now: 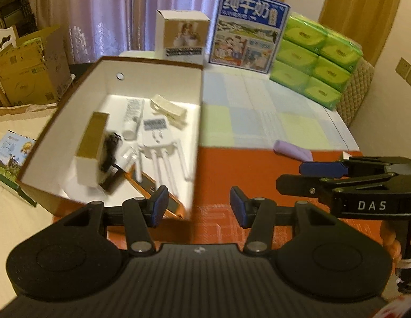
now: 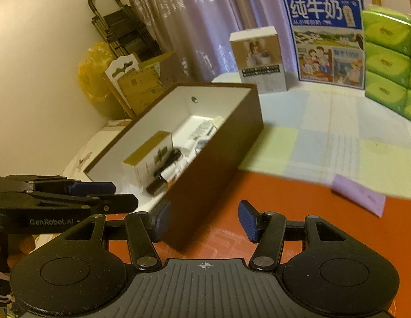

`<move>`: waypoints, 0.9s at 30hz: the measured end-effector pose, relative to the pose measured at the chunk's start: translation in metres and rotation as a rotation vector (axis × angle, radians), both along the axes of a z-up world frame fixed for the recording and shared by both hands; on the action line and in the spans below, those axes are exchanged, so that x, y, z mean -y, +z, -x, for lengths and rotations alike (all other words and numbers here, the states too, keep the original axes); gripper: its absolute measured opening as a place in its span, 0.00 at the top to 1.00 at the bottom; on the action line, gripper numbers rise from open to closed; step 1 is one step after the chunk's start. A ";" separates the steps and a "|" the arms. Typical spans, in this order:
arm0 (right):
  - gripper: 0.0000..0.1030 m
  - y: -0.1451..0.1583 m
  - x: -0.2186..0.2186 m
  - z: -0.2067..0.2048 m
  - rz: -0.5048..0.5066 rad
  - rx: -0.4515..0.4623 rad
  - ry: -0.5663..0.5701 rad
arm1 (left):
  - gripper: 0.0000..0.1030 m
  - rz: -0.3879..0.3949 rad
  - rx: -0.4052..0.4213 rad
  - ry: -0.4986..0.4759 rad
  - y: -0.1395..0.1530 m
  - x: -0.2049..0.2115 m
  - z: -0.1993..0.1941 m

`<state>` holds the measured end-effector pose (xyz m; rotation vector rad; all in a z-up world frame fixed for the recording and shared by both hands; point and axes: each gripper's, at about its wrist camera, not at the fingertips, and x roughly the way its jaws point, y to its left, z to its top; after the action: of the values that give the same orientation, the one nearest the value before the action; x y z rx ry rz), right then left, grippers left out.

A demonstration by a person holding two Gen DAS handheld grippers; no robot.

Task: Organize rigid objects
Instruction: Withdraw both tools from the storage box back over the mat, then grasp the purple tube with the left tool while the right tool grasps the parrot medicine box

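Jaws on both tools stand spread with nothing between them. We see the left gripper (image 1: 199, 206) hanging over the near right corner of the open box (image 1: 73, 122), its left pad above the box interior and its right pad above the orange mat (image 1: 232, 164). The right gripper (image 2: 205, 221) hangs over the same mat, its left pad just beside the dark outer wall of the box.

Left to right inside the box, from the left wrist view: a tan-and-white carton (image 1: 90, 148) lying along the left wall; a black object (image 1: 110, 151) against it, too blurred to identify; a white tube (image 1: 132, 119); a white plug-in device with a small display (image 1: 155, 129); a white rack with four prongs (image 1: 165, 161) pointing toward the camera; a cream clip (image 1: 168, 110) near the far right corner. An orange-edged flat item (image 1: 157, 193) lies at the near end, partly under the left pad.

Outside the box, on the mat to the right, lies a lavender flat piece (image 1: 293, 152), well apart from the box and near the right gripper's side. Beyond it, a pastel checked cloth (image 1: 258, 106) covers the counter. At the back stand a small white carton (image 1: 183, 35), a blue milk case (image 1: 248, 34) and stacked green tissue packs (image 1: 317, 58).
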<state>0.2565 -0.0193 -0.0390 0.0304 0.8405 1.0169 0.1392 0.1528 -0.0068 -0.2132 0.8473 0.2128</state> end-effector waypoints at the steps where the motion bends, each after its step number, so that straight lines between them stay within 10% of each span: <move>1: 0.48 -0.002 0.005 0.001 0.004 -0.001 -0.002 | 0.55 0.006 -0.006 -0.006 -0.002 0.006 0.000; 27: 0.48 -0.042 0.156 -0.022 0.092 -0.104 -0.259 | 0.55 0.042 -0.088 -0.208 -0.053 0.118 -0.057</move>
<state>0.2789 -0.1749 -0.0813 0.1119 0.9506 0.7376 0.1963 0.0343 -0.0595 -0.1547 0.9549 0.0094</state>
